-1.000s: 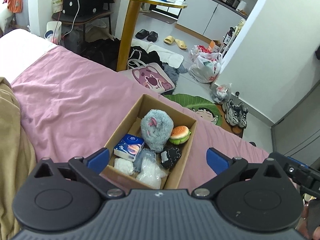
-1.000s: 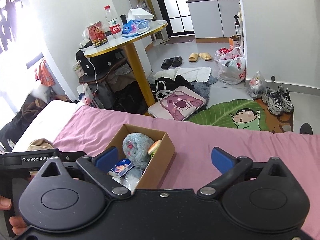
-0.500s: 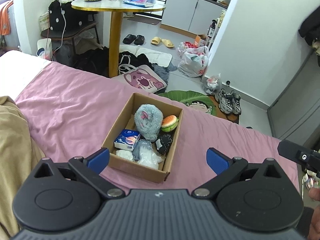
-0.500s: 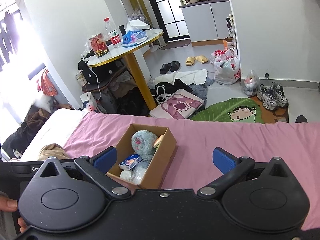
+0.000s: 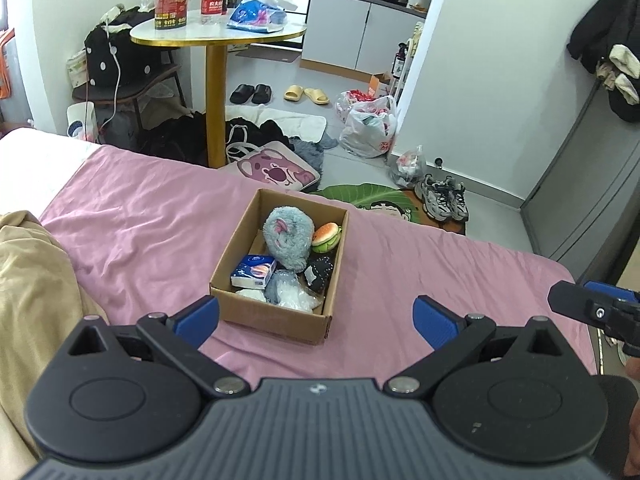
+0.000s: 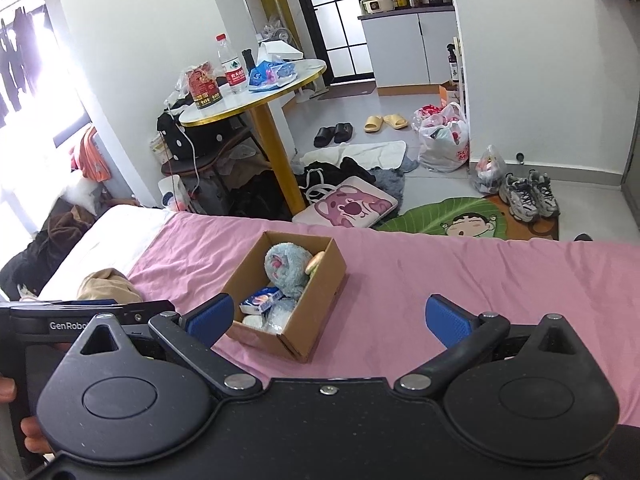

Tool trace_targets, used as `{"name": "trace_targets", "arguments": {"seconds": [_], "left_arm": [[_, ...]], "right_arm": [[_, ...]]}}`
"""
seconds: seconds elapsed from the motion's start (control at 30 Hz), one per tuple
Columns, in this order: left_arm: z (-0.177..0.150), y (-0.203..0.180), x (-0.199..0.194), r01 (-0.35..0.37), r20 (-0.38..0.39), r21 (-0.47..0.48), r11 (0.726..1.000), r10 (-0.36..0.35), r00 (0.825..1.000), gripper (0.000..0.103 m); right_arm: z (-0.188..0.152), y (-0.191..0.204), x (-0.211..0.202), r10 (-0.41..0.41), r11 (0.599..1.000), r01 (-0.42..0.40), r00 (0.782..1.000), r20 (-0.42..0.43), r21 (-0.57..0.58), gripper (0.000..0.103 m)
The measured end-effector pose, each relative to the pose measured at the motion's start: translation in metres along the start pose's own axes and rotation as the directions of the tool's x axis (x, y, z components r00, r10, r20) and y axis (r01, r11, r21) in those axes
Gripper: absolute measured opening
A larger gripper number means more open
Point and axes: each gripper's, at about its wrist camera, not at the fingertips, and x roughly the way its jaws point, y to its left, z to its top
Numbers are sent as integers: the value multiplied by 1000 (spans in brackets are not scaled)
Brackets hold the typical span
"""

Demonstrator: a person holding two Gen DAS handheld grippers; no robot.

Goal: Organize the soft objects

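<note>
Soft objects fill one cardboard box (image 5: 276, 318) mid-frame on the pink bed (image 5: 152, 220), long axis running away from camera; left gripper (image 5: 316, 314) and right gripper (image 6: 330, 318) both gape wide, empty.

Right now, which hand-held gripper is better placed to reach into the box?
Left, probably. The left hand-held gripper faces the brown cardboard box squarely, open jaws framing its near wall. The right hand-held gripper is also open, but the box sits off toward its left finger.

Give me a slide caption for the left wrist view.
Open left tongs above a cardboard box of soft toys on a pink bedsheet.
</note>
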Motion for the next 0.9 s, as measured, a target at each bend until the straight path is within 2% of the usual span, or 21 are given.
{"name": "trace_targets", "arguments": {"seconds": [0.3, 0.9], "left_arm": [[-14, -5, -21, 13, 18, 24, 1000, -13, 1000, 102], [-29, -13, -54, 15, 55, 37, 999, -17, 998, 102]], "right_arm": [[-10, 8, -19, -33, 999, 33, 999, -6, -22, 103], [-21, 13, -50, -28, 999, 29, 999, 38, -37, 103]]}}
